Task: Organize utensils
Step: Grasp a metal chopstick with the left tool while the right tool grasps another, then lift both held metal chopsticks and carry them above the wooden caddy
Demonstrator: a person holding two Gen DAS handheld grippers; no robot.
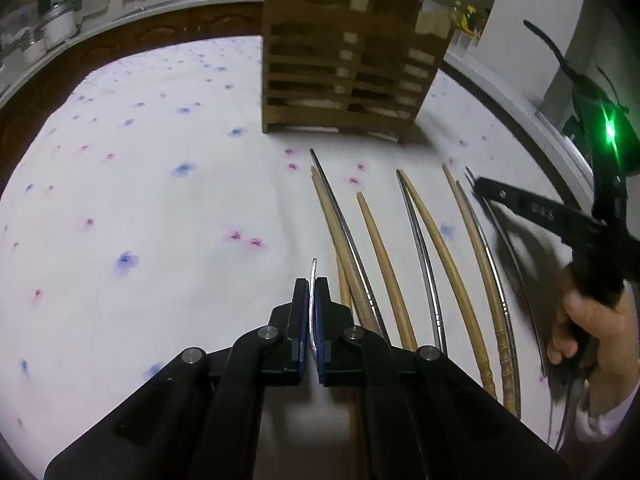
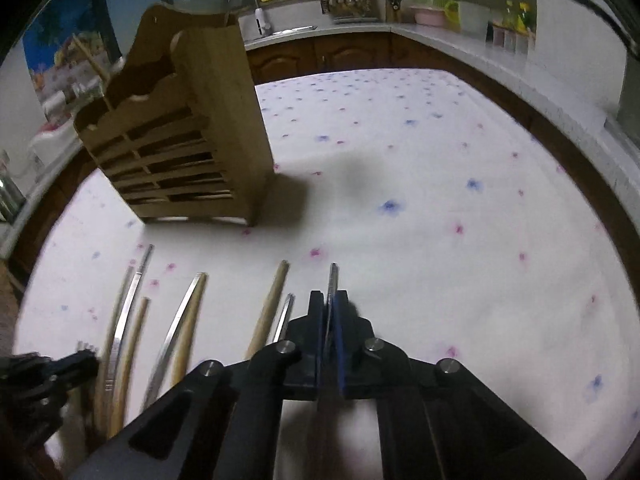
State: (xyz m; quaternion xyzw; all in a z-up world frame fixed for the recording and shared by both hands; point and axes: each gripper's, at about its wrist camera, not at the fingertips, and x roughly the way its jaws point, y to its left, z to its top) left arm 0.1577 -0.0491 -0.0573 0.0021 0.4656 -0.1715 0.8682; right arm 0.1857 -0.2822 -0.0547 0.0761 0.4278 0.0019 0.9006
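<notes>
Flowered tablecloth [image 1: 140, 200] under both grippers, left gripper [image 1: 312, 292] and right gripper [image 2: 331, 304] each pinching a metal chopstick [image 1: 313, 276] edge-on, which could twist loose before the wooden holder [image 1: 344, 68].

The bench [image 1: 140, 208] is covered by a white cloth printed with small blue and pink flowers. A slatted wooden utensil holder [image 1: 344, 76] stands upright on it toward the far side. In front of the holder, thin tan wooden chopsticks [image 1: 380, 248] and silver metal chopsticks [image 1: 420, 240] lie side by side in a loose row, some touching.
</notes>
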